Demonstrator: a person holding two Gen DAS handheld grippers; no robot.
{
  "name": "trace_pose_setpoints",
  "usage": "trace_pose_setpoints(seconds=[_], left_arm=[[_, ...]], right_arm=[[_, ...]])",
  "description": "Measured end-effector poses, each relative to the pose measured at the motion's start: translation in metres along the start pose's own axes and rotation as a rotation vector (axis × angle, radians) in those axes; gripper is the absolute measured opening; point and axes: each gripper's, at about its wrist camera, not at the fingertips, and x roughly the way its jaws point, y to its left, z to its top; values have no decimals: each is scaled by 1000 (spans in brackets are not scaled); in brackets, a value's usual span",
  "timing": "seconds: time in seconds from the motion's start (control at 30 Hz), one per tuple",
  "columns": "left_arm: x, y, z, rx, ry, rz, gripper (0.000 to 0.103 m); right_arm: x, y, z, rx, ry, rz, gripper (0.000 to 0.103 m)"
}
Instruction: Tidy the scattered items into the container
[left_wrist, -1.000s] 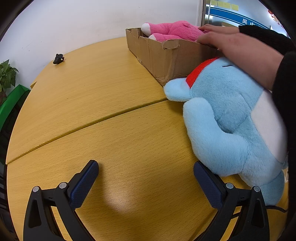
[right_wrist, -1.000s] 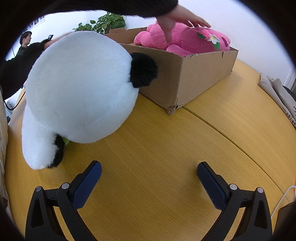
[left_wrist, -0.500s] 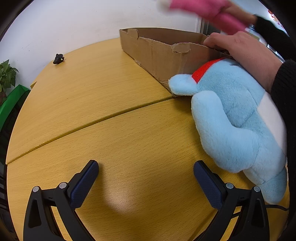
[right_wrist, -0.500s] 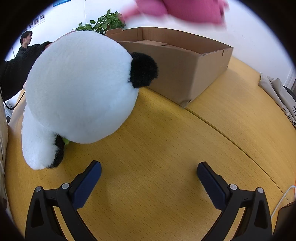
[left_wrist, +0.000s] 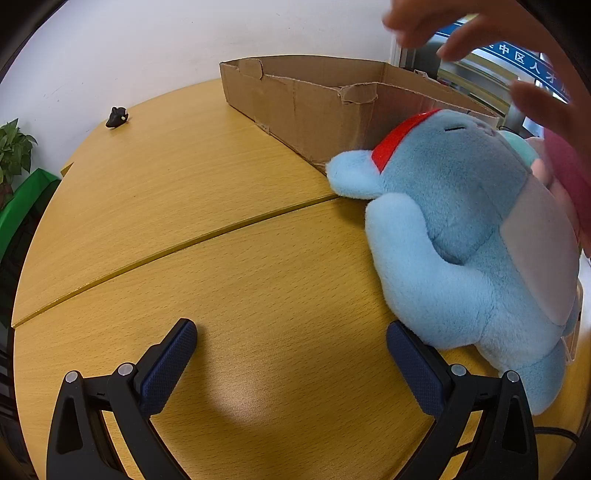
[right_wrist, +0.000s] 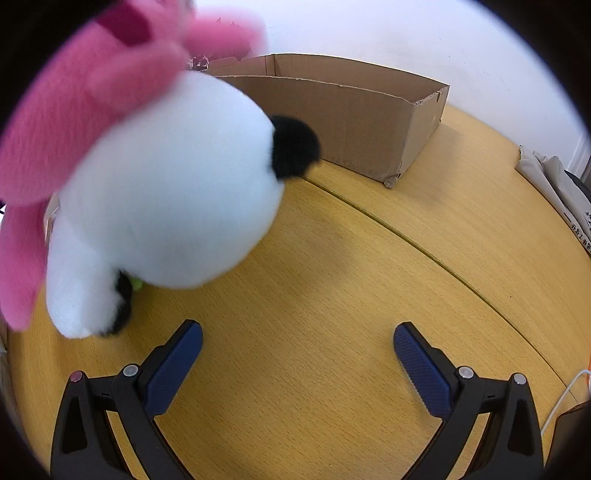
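The pink toy (right_wrist: 85, 99) has just come out of the box (right_wrist: 351, 122); nothing is tidied yet. Both your hand-held grippers, left (left_wrist: 291, 354) and right (right_wrist: 298, 350), gape empty over the table (left_wrist: 184, 206); start with the blue toy (left_wrist: 461, 236).

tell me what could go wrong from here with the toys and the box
1. The blue plush leans against the cardboard box; grabbing it may shove the light box along the table.
2. A bare hand hovers over the box, so a gripper could bump it.
3. The blurred pink plush lies over the panda plush, hiding part of it from the open right gripper.
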Motion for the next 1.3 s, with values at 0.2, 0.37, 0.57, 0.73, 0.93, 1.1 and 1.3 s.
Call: trace_pose_setpoints(seconds=[0.2,0.37,0.57,0.73,0.93,1.1,1.3], left_arm=[[-2,2,-2,0,1,0,103],[-3,2,-2,0,1,0,103],[-3,1,-2,0,1,0,103],[-3,1,-2,0,1,0,103],[-3,2,-3,-1,1,0,103],[-4,2,-4,-1,0,0,103],[-5,2,-5,-2,0,0,103]], right_arm=[[0,0,0,0,0,0,103],[0,-1,0,0,0,0,103],[1,-1,1,0,0,0,103],[1,-1,1,0,0,0,103],[1,-1,1,0,0,0,103],[1,-2,1,0,0,0,103],[1,-2,0,0,0,0,103]])
